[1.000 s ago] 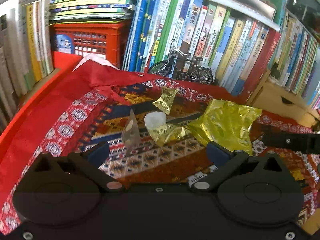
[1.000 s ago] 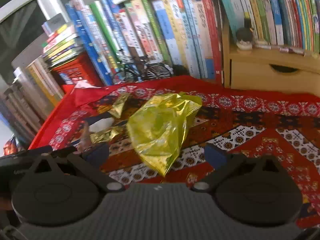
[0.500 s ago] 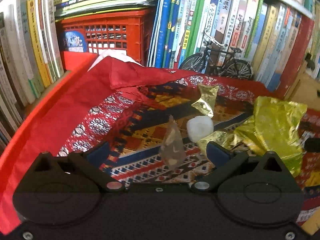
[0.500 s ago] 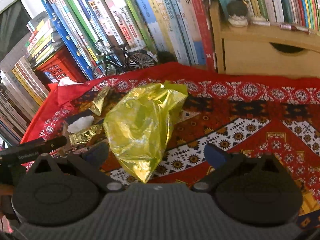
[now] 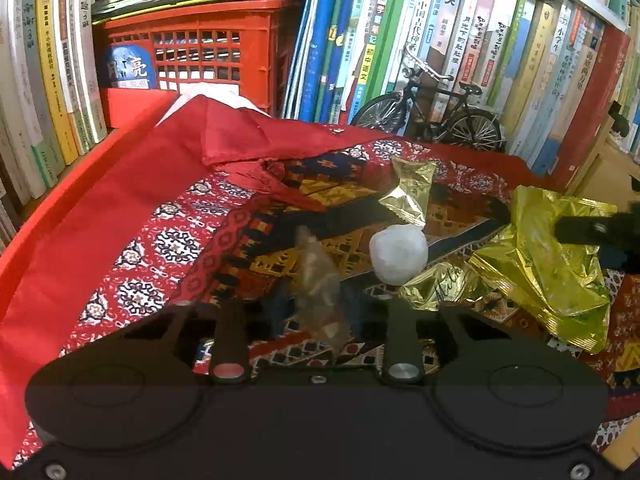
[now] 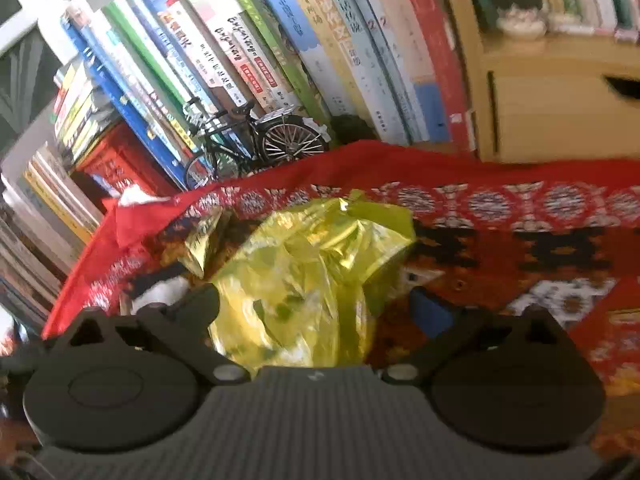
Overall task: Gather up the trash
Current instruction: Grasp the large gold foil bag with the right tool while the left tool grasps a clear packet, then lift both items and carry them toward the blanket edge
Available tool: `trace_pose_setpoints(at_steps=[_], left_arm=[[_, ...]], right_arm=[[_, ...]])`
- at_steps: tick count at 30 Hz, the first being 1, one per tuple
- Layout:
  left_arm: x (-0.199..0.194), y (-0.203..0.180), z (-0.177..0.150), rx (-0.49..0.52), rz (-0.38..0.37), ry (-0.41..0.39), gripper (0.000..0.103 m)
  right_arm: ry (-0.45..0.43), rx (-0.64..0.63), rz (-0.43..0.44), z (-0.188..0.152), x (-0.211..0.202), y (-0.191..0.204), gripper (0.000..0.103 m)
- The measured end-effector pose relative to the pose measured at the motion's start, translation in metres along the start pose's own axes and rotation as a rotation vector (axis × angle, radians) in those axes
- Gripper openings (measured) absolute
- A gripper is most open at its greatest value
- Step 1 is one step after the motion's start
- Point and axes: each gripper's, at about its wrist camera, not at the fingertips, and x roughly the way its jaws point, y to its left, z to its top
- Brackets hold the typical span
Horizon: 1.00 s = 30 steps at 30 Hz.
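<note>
- Nearest thing in the left wrist view: the left gripper point(image 5: 320, 312) has just been closing its jaws, and a clear crinkly wrapper point(image 5: 318, 280) is standing up between them. The fingertips are blurred, so I can't really tell whether the pads are pinching it.
- In the right wrist view the right gripper point(image 6: 316, 304) is hanging wide open, its jaws just starting to narrow, straddling the near end of the big yellow foil bag point(image 6: 312, 276). The pads aren't pressing on it.
- Everything is sitting on a red patterned cloth point(image 5: 168, 240).
- Just past the clear wrapper, to its right, a white crumpled ball point(image 5: 398, 254) is lying against a small gold wrapper point(image 5: 436, 288).
- A bit farther back, another gold wrapper point(image 5: 410, 194) is standing up crinkled.
- The yellow bag is lying off to the right in the left view, with a black gripper finger point(image 5: 592, 230) poking in over it.
- Far side: a model bicycle point(image 5: 430, 120) is leaning on a row of books point(image 5: 400, 32), and a red crate point(image 5: 200, 48) is sitting far left.
</note>
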Motion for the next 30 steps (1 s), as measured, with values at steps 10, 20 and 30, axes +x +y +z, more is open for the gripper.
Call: trace_pose_setpoints(at_steps=[10,20,30], left_arm=[[-0.009,-0.012,-0.001,0.001,-0.001,-0.031,0.020],[-0.038,-0.020,-0.007,-0.023,-0.027,-0.039,0.020],[-0.100,-0.046,-0.036,0.046,-0.072,-0.026,0.021]], right_arm=[[-0.086,0.045,0.017,-0.001,-0.007,-0.004,0.034],[-0.099,0.126,0.035,-0.032,-0.073,-0.016,0.034],[-0.135,0.078,0.026,-0.081,-0.145,0.001,0.034]])
